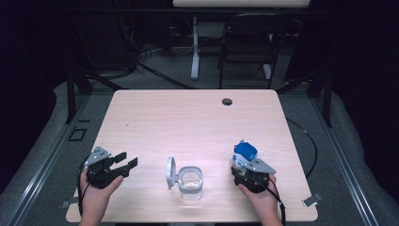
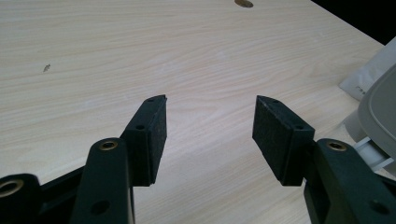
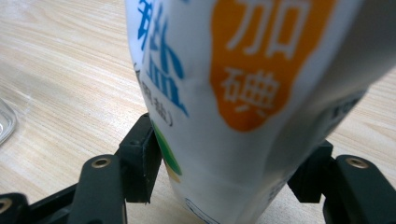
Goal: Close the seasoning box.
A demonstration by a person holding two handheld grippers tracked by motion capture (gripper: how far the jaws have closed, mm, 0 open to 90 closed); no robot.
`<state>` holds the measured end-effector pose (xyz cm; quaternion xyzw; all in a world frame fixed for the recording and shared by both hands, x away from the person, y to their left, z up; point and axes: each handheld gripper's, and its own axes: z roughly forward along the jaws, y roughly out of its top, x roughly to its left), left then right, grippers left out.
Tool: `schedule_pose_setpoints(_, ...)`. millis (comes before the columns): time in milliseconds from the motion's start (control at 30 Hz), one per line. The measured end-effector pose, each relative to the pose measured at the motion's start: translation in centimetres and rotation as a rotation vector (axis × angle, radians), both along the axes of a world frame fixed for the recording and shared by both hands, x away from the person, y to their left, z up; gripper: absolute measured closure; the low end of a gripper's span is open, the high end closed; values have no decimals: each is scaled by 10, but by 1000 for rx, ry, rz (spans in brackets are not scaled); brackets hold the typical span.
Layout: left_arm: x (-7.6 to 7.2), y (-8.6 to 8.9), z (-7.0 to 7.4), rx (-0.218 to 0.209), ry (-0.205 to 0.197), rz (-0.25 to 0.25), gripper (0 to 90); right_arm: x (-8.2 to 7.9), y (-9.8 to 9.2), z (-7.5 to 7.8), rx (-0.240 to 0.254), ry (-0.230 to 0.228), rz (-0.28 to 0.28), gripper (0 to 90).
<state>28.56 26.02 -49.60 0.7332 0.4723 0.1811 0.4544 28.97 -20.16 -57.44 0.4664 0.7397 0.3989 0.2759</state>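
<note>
Near the front right of the pale wood-grain table (image 1: pixel 197 117), the right gripper (image 1: pixel 241 165) stands with its jaws wide around the lower part of a soft white plastic pouch printed in blue and orange (image 3: pixel 243 93), whose blue top (image 1: pixel 245 150) rises above the hand. From the right gripper view the pads appear to press the pouch's sides, though whether it is firmly pinched is hard to tell. This pouch will likely handle as a light, limp, slippery thing: its film buckles under pressure and the contents can shift, so a hold low on the filled body, where it is thickest, seems safer than at the slack top. Left of it, at the front middle, sits a clear square container (image 1: pixel 190 182) with its grey hinged lid (image 1: pixel 171 173) tipped open. Further left, the left gripper (image 1: pixel 126 159) hovers with jaws spread, holding nothing. Counted: one pouch, one container with one lid, two grippers.
</note>
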Motion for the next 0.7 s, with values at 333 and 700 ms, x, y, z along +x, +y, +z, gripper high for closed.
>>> schedule_pose_setpoints(333,0,1,1,-1,-1,1,455,-1,1,0,-14,-3,5,378)
schedule_pose_setpoints(700,0,1,1,0,-4,2,455,0,0,0,-10,-6,11,390)
